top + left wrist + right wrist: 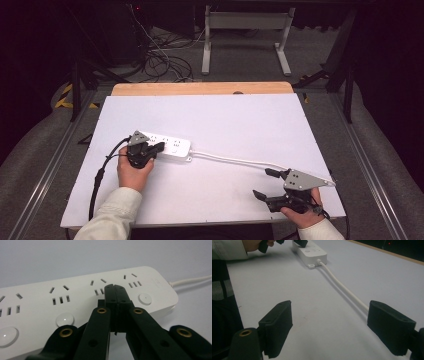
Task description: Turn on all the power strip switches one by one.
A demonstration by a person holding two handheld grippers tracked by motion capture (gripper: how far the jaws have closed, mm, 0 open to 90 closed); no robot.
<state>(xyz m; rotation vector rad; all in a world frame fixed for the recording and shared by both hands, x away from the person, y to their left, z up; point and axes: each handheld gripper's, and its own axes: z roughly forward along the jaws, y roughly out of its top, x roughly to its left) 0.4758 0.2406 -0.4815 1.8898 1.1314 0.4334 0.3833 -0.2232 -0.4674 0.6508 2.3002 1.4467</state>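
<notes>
A white power strip lies left of centre on the white table, with several sockets and round buttons along its top. Its white cable runs right toward the table's front right corner. My left gripper is shut with nothing between its jaws, and its joined tips sit over the strip's top between two sockets. I cannot tell whether they touch it. My right gripper stands wide open low over the table, and the cable passes close by its right finger. The strip's cable end lies far ahead of it.
The white board has a wooden strip along its far edge. Beyond it stand a grey table frame and loose floor cables. Metal rails run along both sides. A black cable trails from the left gripper.
</notes>
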